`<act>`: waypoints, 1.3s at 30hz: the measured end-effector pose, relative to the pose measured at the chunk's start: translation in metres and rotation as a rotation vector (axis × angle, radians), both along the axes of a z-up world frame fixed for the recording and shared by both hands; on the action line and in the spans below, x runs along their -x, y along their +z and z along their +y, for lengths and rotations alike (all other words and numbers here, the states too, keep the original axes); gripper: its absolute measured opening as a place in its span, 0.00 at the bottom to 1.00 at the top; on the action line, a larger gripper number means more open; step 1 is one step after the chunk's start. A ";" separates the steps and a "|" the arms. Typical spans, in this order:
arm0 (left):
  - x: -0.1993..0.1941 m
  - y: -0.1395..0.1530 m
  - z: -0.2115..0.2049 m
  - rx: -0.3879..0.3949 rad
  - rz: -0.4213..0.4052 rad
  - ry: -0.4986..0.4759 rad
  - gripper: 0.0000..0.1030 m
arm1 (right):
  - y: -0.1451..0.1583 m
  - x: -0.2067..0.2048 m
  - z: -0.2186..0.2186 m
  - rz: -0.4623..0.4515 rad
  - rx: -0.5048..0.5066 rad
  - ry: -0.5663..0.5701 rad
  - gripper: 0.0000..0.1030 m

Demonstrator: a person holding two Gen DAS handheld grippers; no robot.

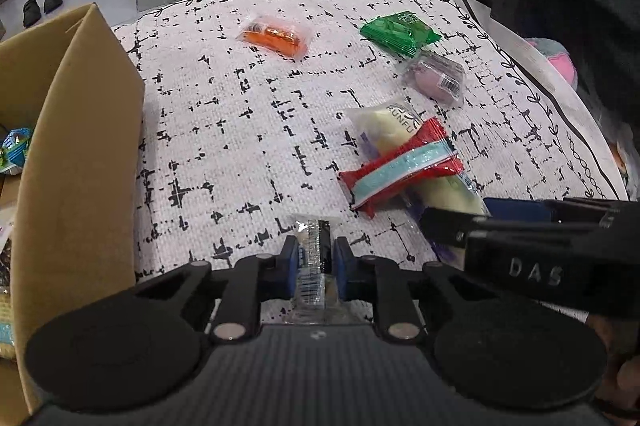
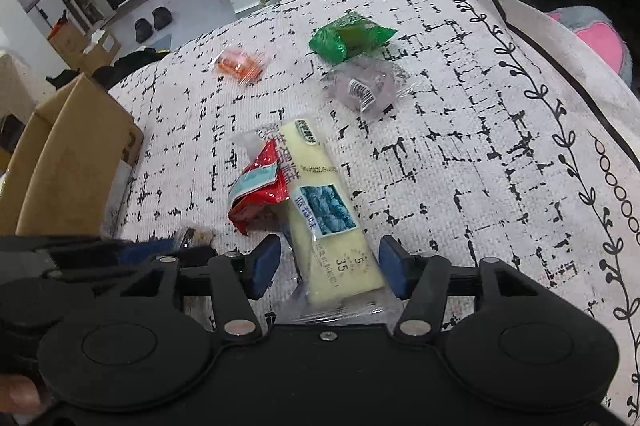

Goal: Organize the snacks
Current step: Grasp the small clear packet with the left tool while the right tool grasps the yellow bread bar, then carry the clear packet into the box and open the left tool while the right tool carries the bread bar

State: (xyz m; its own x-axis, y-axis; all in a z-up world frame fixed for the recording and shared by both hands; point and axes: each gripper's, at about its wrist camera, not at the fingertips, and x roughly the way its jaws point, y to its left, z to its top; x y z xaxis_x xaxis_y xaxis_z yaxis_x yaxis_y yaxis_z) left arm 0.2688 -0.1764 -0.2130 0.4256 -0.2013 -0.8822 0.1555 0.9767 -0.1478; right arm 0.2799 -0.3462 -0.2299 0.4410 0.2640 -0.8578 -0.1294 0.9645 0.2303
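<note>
My left gripper (image 1: 313, 258) is shut on a small clear-wrapped snack (image 1: 312, 246) just above the patterned cloth. My right gripper (image 2: 328, 268) is open, its blue pads on either side of a long pale-yellow snack pack (image 2: 324, 209), not touching it. A red packet (image 2: 258, 185) lies across that pack; both show in the left wrist view, the red packet (image 1: 400, 167) on the yellow pack (image 1: 394, 129). Farther off lie an orange snack (image 1: 276, 35), a green packet (image 1: 400, 31) and a purple wrapped snack (image 1: 438, 75). The right gripper's fingers (image 1: 452, 226) reach in from the right.
An open cardboard box (image 1: 76, 145) stands at the left edge of the cloth-covered table (image 1: 240, 129), with snacks inside it (image 1: 14, 147). A dark garment and a pink plush (image 1: 560, 61) lie off the right edge. Bottles, shoes and a tub stand on the floor beyond.
</note>
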 end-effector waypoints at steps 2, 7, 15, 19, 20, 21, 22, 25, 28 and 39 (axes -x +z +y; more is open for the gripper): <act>0.000 0.000 -0.001 -0.004 -0.003 -0.001 0.17 | -0.001 0.001 0.004 -0.002 0.033 0.032 0.53; -0.001 0.001 0.000 0.003 -0.006 0.004 0.17 | 0.004 -0.002 0.003 0.014 0.060 0.060 0.34; 0.002 0.014 0.008 0.022 -0.039 0.029 0.17 | 0.023 0.000 -0.002 -0.014 0.002 0.006 0.31; 0.003 0.027 0.012 0.035 -0.074 0.031 0.17 | 0.036 -0.001 0.002 -0.035 -0.003 0.009 0.31; 0.003 0.030 0.013 0.037 -0.083 0.031 0.17 | 0.039 -0.002 0.004 -0.038 -0.006 0.009 0.31; 0.003 0.032 0.014 0.040 -0.091 0.031 0.17 | 0.041 -0.003 0.005 -0.042 -0.008 0.009 0.31; 0.004 0.036 0.016 0.044 -0.099 0.031 0.17 | 0.044 -0.003 0.007 -0.047 -0.011 0.008 0.31; 0.005 0.045 0.020 0.058 -0.120 0.037 0.17 | 0.051 -0.003 0.011 -0.062 -0.014 0.000 0.31; 0.006 0.054 0.027 0.072 -0.141 0.049 0.17 | 0.058 -0.003 0.017 -0.075 -0.018 -0.005 0.31; 0.015 0.085 0.055 0.115 -0.228 0.101 0.17 | 0.085 -0.003 0.036 -0.141 -0.006 -0.015 0.31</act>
State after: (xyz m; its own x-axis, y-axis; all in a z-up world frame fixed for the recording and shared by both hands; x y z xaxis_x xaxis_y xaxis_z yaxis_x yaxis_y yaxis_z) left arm 0.2538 -0.1213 -0.1283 0.6337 -0.2412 -0.7351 0.0998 0.9677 -0.2314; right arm 0.2831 -0.3097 -0.1445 0.5612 0.2616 -0.7852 -0.1464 0.9652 0.2169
